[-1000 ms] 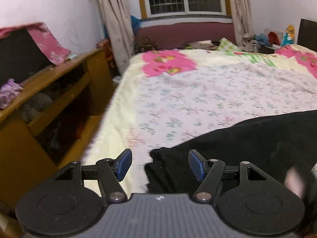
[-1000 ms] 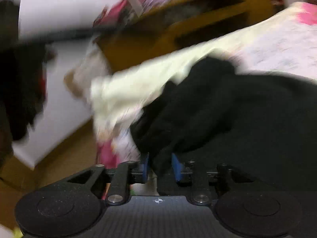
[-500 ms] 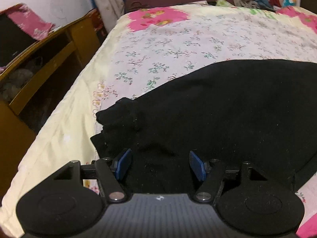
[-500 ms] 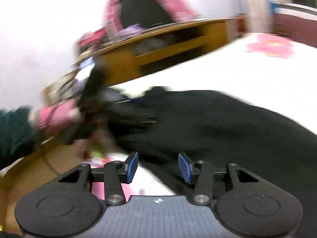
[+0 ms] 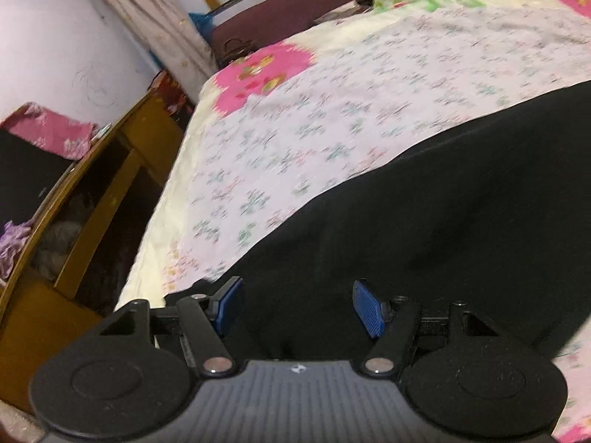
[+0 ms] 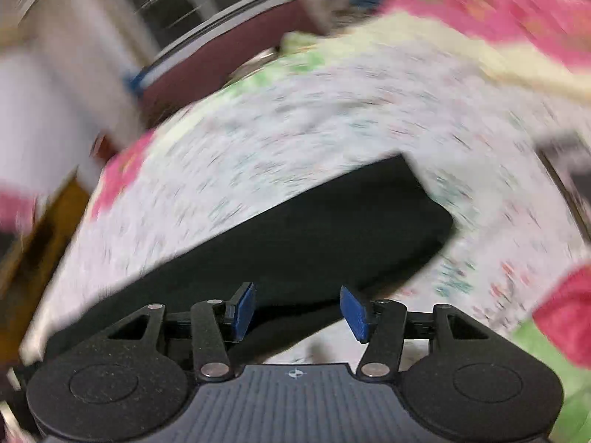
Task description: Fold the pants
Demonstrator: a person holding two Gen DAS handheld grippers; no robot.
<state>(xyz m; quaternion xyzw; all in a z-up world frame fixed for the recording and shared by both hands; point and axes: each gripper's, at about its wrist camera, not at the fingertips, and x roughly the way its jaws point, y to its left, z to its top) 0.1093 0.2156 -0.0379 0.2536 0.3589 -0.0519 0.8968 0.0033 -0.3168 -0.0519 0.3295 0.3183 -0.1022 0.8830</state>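
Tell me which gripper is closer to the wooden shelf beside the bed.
Left. The left gripper hovers over the black pants near the shelf; the right gripper is further along the bed.

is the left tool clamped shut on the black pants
No, the left tool stands open over the black pants, its blue pads wide apart and not pinching the cloth.

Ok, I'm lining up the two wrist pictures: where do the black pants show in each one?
Left wrist view: the black fabric pants fill the lower right, running under the camera.
Right wrist view: the pants lie across the centre, blurred, reaching down to the lower left.
Shared landmark: the flowered white bedspread with its pink patch, beyond the pants.
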